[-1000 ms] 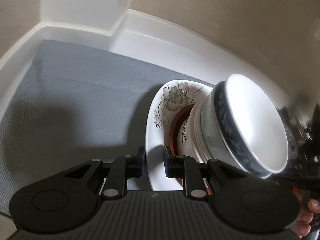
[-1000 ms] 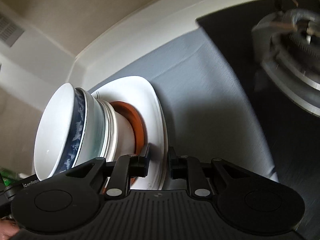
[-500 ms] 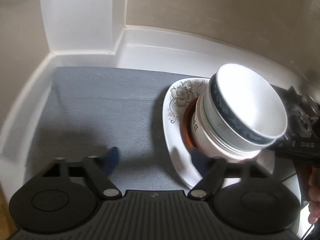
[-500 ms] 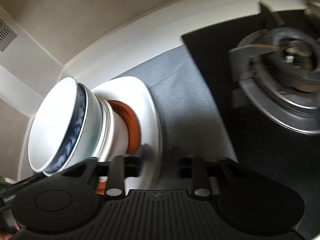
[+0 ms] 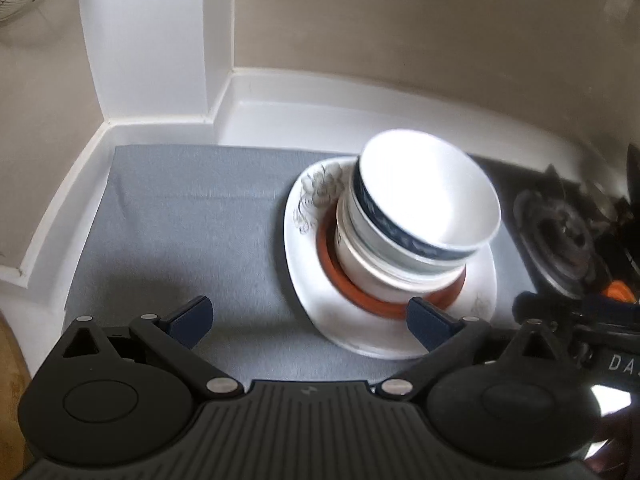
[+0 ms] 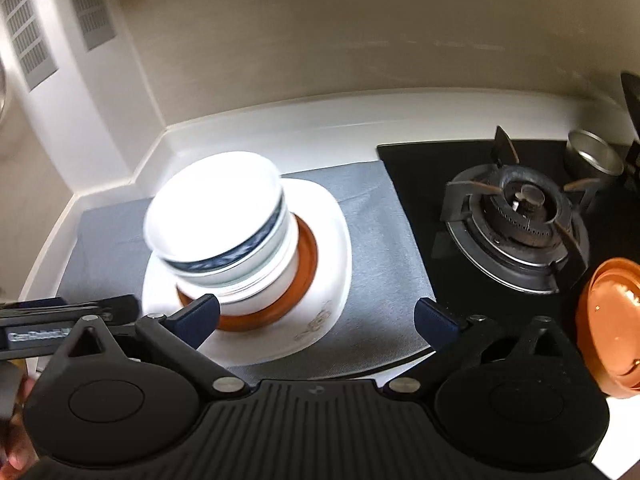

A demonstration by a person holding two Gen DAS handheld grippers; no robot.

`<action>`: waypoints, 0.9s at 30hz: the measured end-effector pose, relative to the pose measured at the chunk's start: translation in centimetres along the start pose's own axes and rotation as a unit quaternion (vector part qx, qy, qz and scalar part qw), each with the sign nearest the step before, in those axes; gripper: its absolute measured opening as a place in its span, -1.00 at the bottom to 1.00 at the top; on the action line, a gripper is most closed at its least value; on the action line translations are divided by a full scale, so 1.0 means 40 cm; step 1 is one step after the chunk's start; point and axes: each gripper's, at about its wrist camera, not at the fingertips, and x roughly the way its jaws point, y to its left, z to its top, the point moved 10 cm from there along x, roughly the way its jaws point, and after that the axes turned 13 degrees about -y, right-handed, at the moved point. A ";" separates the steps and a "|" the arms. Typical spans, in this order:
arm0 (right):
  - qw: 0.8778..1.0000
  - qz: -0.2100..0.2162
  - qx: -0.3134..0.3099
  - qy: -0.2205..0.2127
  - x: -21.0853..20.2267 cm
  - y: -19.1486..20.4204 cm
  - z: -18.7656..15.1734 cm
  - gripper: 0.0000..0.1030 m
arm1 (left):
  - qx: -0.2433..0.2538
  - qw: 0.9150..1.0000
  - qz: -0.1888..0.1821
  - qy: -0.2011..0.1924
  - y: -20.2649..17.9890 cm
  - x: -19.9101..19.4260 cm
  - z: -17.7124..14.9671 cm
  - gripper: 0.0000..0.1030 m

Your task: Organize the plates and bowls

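Corner of a kitchen counter: white glossy countertop [image 5: 280, 112] with a raised curved back edge, beige wall behind, white pillar in the corner. A grey woven mat [image 5: 180, 224] with fine ribbed texture covers the counter. To its right, a black glass hob [image 6: 420, 176] with a round metal gas burner [image 6: 520, 216]; a small steel cup [image 6: 592, 156] sits behind the burner.

White plate [image 5: 312, 280], rounded-square, glossy, with a grey flower print, lies flat on the mat. On it an orange-brown round saucer [image 5: 360, 296], then a stack of white bowls [image 5: 400, 248], the top bowl [image 5: 432, 200] smooth white inside with a dark blue patterned band outside. Stack is blurred and leans a bit.

Left gripper [image 5: 308, 320] fingers wide apart, holding nothing, near the plate's front edge. Right gripper [image 6: 316, 320] fingers also spread wide, empty, over the plate's front. Orange plastic bowl [image 6: 612, 320] at the right edge of the right wrist view.
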 end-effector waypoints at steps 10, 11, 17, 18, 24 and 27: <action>0.999 -0.025 -0.030 0.011 -0.047 0.018 -0.001 1.00 | 0.008 1.000 0.000 0.009 -0.013 -0.015 -0.029 0.99; 0.999 -0.027 -0.031 0.011 -0.048 0.019 -0.002 1.00 | 0.009 1.000 -0.001 0.008 -0.014 -0.015 -0.028 0.99; 0.999 -0.029 -0.032 0.012 -0.051 0.025 0.002 1.00 | 0.011 1.000 -0.001 0.003 -0.017 -0.021 -0.026 0.99; 0.999 -0.029 -0.032 0.013 -0.051 0.026 0.002 1.00 | 0.010 1.000 -0.001 0.004 -0.017 -0.021 -0.027 0.99; 0.999 -0.029 -0.036 0.012 -0.051 0.031 0.004 1.00 | 0.011 1.000 0.000 0.002 -0.010 -0.023 -0.021 0.99; 0.999 -0.030 -0.037 0.012 -0.050 0.034 0.007 1.00 | 0.012 1.000 0.000 0.002 -0.008 -0.023 -0.019 0.99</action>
